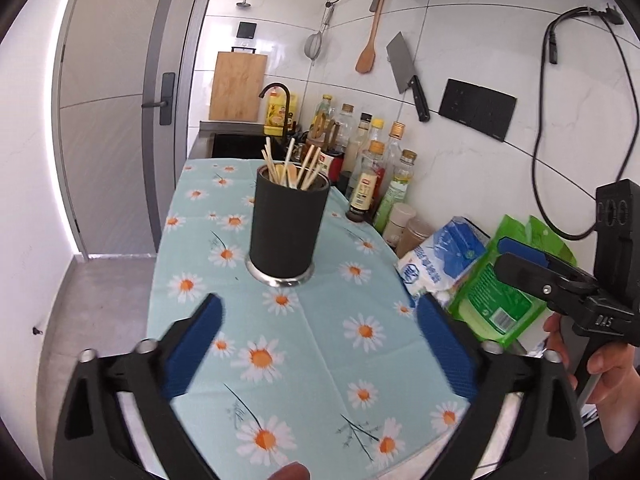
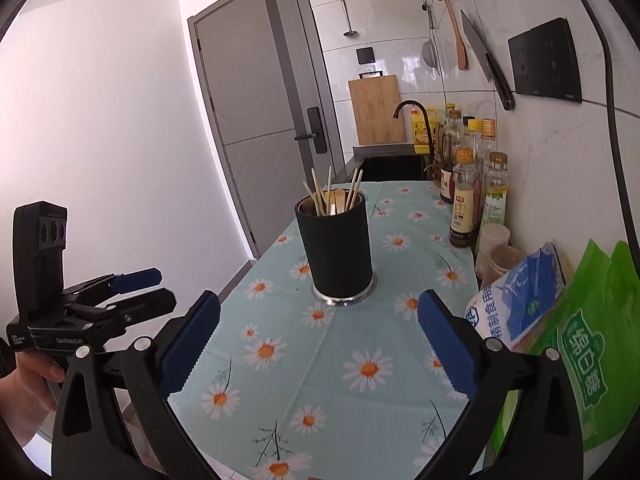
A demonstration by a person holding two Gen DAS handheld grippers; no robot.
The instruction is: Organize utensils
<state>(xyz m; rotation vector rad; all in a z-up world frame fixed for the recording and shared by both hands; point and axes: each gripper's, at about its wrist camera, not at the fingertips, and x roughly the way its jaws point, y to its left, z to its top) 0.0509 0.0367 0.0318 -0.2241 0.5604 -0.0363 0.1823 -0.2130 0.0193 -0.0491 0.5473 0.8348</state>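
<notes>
From my left tongs' camera, I see my left tongs [image 1: 320, 344] spread wide with nothing between the blue pads. In front of them, on the light blue cloth with white daisies [image 1: 320, 360], stands the tall black round cup with a shiny metal foot [image 1: 285, 228]. Thin wooden chopsticks [image 1: 294, 166] and what looks like a small wooden spoon stand inside it, poking out the top. Off to the right I see my right tongs [image 1: 532, 268] in my hand, near a green packet [image 1: 500, 296] and a blue and white bag [image 1: 440, 256]. From my right tongs' camera, my right tongs [image 2: 320, 344] are spread wide too, and hold nothing. The black cup [image 2: 338, 256] stands upright just ahead on the daisy cloth [image 2: 320, 380], with the sticks [image 2: 332, 196] in it. My left tongs [image 2: 140, 288] are low on the left, apart from the cup. I see no loose sticks or spoons lying on the cloth. So I think the tidying is done, or almost done, and nothing is left to pick up here.
</notes>
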